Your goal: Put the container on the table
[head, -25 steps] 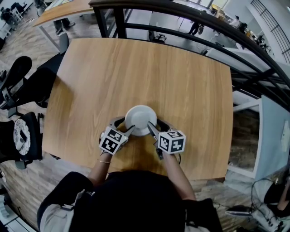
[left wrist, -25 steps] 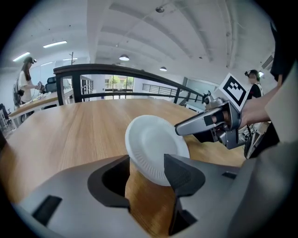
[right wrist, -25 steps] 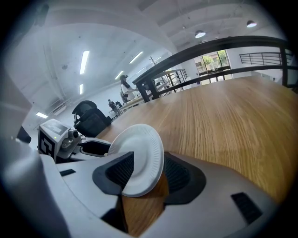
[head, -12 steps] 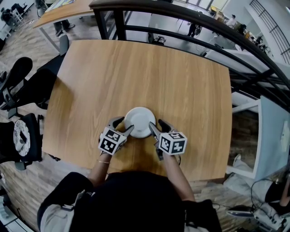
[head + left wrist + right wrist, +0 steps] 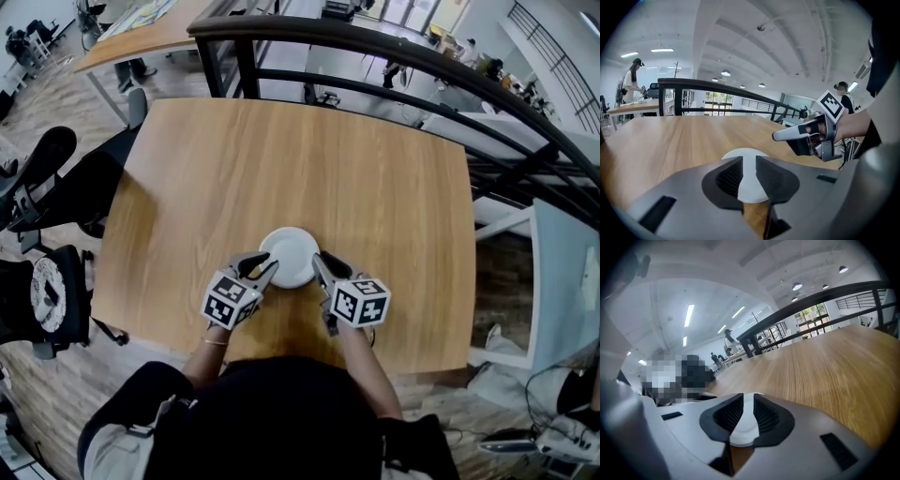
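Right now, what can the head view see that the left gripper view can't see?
Only the head view shows the floor and the left tongs from outside, with their marker cube. Only the left gripper view shows the ceiling lights and the left pads pinching the white container by its rim. Both show the wooden table, the black railing and the right tongs. Both tongs have just been closing on the container.
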